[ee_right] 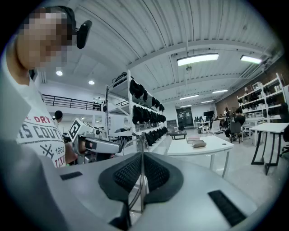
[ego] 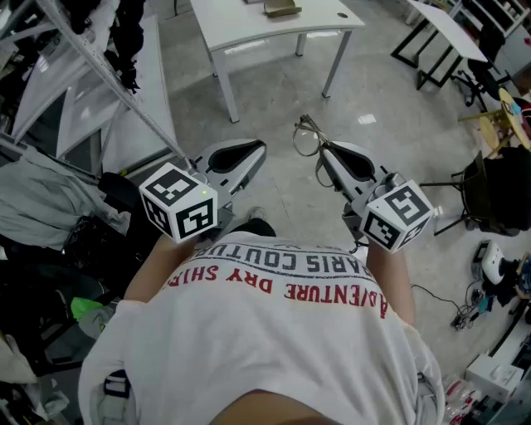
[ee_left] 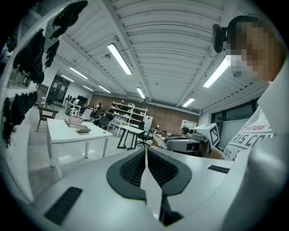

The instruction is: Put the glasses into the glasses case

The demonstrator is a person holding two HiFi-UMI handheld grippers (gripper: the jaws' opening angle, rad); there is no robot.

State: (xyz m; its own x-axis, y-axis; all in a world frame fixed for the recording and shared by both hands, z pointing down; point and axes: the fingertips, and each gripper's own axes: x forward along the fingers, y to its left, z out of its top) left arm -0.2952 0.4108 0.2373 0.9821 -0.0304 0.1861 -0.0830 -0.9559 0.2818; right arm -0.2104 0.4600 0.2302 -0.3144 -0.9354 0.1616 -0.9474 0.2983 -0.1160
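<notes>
At twelve o'clock, table (ego: 249, 29) with case (ego: 282, 9) on it; at ten, rack (ego: 91, 50); at one, glasses (ego: 307, 139) in right gripper (ego: 322, 159).

Bright, even indoor light; sharp pictures.
Long ceiling strip lights (ee_left: 119, 58) glow white, slightly blown out, in both gripper views. The pale floor (ego: 373, 158) carries soft glare patches and faint shadows beneath the bench (ego: 249, 21). Both gripper views bow strongly toward dark, rounded corners; the head view is crisp throughout.
</notes>
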